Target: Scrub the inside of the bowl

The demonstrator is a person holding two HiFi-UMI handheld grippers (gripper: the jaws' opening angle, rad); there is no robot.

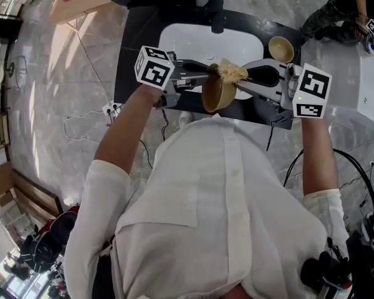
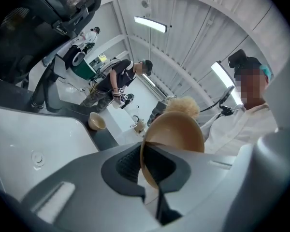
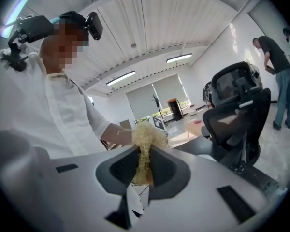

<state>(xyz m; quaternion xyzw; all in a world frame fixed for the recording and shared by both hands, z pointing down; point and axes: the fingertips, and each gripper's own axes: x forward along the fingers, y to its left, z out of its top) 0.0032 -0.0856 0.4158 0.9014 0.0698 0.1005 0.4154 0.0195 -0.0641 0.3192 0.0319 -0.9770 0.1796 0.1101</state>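
A tan bowl (image 1: 217,94) hangs tilted on its side over the white sink (image 1: 187,42), its rim clamped in my left gripper (image 1: 206,80). In the left gripper view the bowl (image 2: 176,134) stands edge-on between the jaws of that gripper (image 2: 152,170). My right gripper (image 1: 246,76) is shut on a pale fibrous scrubber (image 1: 232,73), which sits at the bowl's upper rim. In the right gripper view the scrubber (image 3: 144,146) sticks up from the jaws of the right gripper (image 3: 142,175). The bowl's inside is hidden from the head view.
A second tan bowl (image 1: 281,48) stands on the dark counter (image 1: 137,36) right of the sink, also seen as the small bowl (image 2: 96,122). A black faucet (image 1: 217,11) rises behind the sink. Another person (image 1: 336,11) works at a white table at the far right.
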